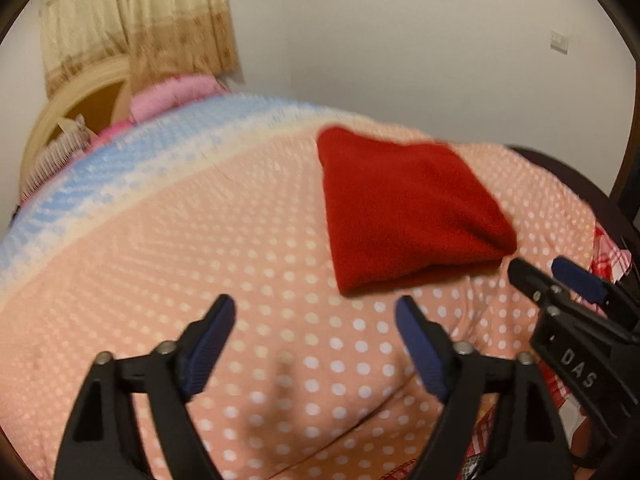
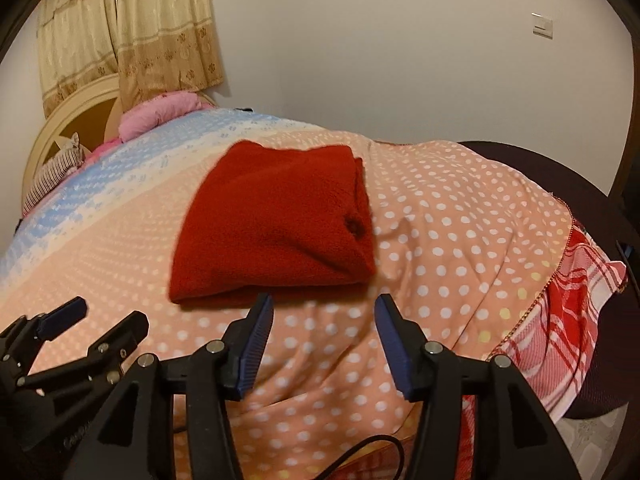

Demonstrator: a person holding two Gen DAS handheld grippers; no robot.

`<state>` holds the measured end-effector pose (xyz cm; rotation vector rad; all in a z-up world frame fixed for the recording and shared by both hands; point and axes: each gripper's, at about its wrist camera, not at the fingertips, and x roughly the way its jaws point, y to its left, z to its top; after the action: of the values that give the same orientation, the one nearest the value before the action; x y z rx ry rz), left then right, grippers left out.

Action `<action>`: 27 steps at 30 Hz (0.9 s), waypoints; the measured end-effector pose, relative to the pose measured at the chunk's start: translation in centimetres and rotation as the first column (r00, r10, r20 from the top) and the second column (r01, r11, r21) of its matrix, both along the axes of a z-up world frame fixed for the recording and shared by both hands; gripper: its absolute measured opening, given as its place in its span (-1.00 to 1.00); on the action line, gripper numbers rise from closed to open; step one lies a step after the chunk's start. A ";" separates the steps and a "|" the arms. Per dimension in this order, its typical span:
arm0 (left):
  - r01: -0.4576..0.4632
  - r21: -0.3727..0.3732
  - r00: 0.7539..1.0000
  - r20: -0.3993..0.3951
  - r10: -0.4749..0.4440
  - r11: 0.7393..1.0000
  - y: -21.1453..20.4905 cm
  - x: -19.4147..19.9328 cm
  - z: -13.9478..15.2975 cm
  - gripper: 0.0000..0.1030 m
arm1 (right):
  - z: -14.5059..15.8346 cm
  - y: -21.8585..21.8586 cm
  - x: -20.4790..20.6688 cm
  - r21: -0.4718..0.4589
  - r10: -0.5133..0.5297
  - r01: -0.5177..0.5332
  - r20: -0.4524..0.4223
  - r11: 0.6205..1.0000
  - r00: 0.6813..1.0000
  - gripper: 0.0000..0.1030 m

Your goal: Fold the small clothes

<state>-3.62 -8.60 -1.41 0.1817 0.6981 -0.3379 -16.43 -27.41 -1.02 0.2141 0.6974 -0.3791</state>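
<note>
A red fleece garment (image 1: 404,208) lies folded into a thick rectangle on the peach polka-dot bedspread (image 1: 200,280). In the right wrist view the same red garment (image 2: 276,224) sits just beyond my right gripper (image 2: 324,304), whose blue-padded jaws stand apart with nothing between them. My left gripper (image 1: 316,306) is open wide over bare bedspread, to the left of and nearer than the garment's near edge. The right gripper (image 1: 540,270) also shows at the right edge of the left wrist view, and the left gripper (image 2: 108,314) at the lower left of the right wrist view.
The bedspread (image 2: 440,240) turns blue and white toward the headboard (image 2: 60,128), where pink pillows (image 2: 160,114) lie. A red plaid sheet (image 2: 568,300) hangs at the bed's right edge. Curtains (image 2: 132,28) and a white wall stand behind. A black cable (image 2: 360,452) runs below my right gripper.
</note>
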 end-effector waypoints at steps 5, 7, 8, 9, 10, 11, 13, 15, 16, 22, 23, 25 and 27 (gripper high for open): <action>-0.031 -0.042 0.993 0.114 0.035 0.999 1.2 -1.9 3.3 0.98 | 2.5 1.1 -1.3 0.002 -0.008 0.008 0.060 1.000 0.998 0.14; -0.039 -0.039 0.987 0.156 0.045 0.998 1.4 -2.2 4.1 1.00 | 3.7 1.5 -2.0 -0.003 -0.016 0.016 0.095 1.000 0.995 0.22; -0.049 -0.034 0.981 0.187 0.054 0.998 1.4 -2.7 4.6 1.00 | 4.2 1.7 -2.3 -0.011 -0.021 0.023 0.114 1.000 0.993 0.28; -0.060 -0.026 0.973 0.222 0.064 0.998 1.5 -3.2 5.1 1.00 | 4.7 1.8 -2.6 -0.024 -0.030 0.033 0.131 0.999 0.991 0.32; -0.063 -0.026 0.968 0.243 0.067 0.998 1.6 -3.5 5.4 1.00 | 5.3 2.0 -2.8 -0.036 -0.037 0.043 0.148 0.998 0.988 0.39; -0.062 -0.031 0.960 0.273 0.068 0.998 1.7 -3.9 5.9 1.00 | 5.9 2.1 -3.2 -0.052 -0.045 0.055 0.173 0.997 0.984 0.41; -0.054 -0.049 0.948 0.312 0.067 0.997 1.9 -4.5 6.7 1.00 | 7.0 2.2 -3.9 -0.074 -0.049 0.067 0.220 0.995 0.974 0.43; -0.044 -0.068 0.939 0.338 0.065 0.997 2.1 -4.8 7.6 1.00 | 8.2 2.4 -4.5 -0.096 -0.053 0.081 0.265 0.992 0.963 0.44; -0.046 -0.073 0.936 0.347 0.068 0.996 2.3 -4.9 7.9 1.00 | 8.7 2.5 -4.8 -0.106 -0.057 0.091 0.288 0.990 0.956 0.45; -0.050 -0.125 0.924 0.371 0.093 0.991 2.9 -5.2 9.0 1.00 | 10.9 2.7 -6.5 -0.175 -0.075 0.156 0.399 0.972 0.914 0.62; -0.046 -0.140 0.923 0.372 0.095 0.989 3.1 -5.2 9.1 1.00 | 11.2 2.7 -6.7 -0.177 -0.075 0.160 0.411 0.971 0.908 0.64; -0.051 -0.152 0.921 0.374 0.105 0.987 3.3 -5.3 9.0 1.00 | 11.6 2.7 -6.9 -0.181 -0.078 0.171 0.432 0.969 0.898 0.65; -0.058 -0.149 0.923 0.369 0.110 0.987 3.2 -5.2 8.9 1.00 | 11.8 2.8 -7.1 -0.188 -0.077 0.177 0.444 0.966 0.893 0.66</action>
<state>-8.81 -5.36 7.47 0.0822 0.2988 -0.2564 -23.48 -24.62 10.76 0.1231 0.1950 -0.5127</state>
